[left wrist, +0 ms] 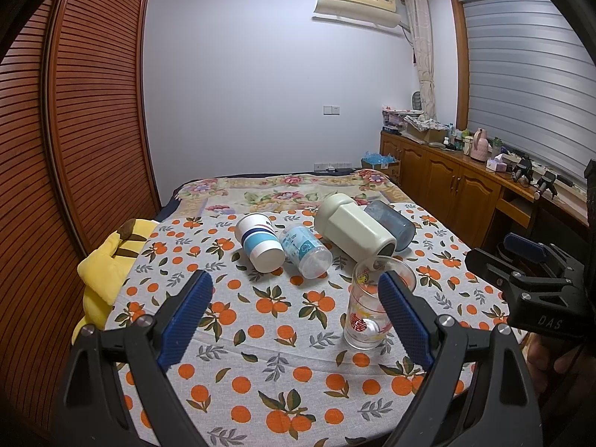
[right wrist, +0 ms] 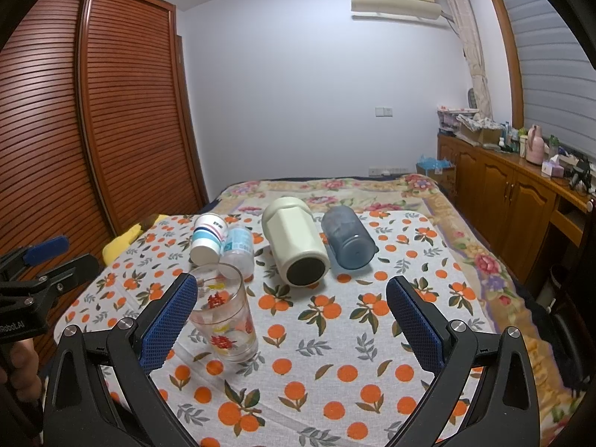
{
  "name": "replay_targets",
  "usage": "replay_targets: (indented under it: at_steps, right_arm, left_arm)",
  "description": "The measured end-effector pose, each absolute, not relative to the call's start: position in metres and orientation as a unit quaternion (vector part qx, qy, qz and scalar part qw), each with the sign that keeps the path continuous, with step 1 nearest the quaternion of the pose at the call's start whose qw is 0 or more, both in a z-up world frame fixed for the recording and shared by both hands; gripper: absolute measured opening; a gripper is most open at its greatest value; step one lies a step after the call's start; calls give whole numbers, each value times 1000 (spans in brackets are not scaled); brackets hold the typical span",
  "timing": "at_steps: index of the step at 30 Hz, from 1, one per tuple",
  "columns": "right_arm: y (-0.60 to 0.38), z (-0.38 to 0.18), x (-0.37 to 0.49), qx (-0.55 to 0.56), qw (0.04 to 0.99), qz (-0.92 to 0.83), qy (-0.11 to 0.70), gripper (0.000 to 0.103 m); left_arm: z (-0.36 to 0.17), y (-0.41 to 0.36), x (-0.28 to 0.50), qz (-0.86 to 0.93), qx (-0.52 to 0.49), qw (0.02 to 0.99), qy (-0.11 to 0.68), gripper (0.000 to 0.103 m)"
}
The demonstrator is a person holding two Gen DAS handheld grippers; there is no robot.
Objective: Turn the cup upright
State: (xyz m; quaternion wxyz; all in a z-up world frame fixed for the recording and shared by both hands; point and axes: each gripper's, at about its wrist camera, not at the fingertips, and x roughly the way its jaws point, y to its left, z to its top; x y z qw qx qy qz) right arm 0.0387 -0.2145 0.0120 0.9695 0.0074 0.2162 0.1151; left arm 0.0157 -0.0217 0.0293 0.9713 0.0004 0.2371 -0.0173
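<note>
We count five cups on orange-print cloth [right wrist: 298, 391]. Left to right: paper cup [left wrist: 259, 242] on side, mouth toward us. Clear printed plastic cup [left wrist: 305, 251] on side, touching it. Glass tumbler [left wrist: 372, 309] upright, nearest us; one flip done, we judge. Cream mug [right wrist: 294, 244] on side. Blue tumbler [right wrist: 348, 238] on side, just beside mug. Four left to flip. Left gripper [left wrist: 294, 320] jaws wide, holding nothing, tumbler by its right finger. Right gripper [right wrist: 292, 322] jaws wide, empty, facing cream mug.
</note>
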Motion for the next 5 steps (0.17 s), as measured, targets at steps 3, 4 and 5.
replay_targets:
  at_steps: [3,4,5]
  right_arm:
    - [-215,12,39,7,970,115,216,103]
    - [-215,12,39,7,969,115,217,103]
    - [-215,12,39,7,970,115,216,103]
  left_arm:
    - [29,-22,16,-18,0,971,239,91]
    - [30,-23,16,-18,0,971,239,91]
    - [31,-23,16,-18,0,971,239,91]
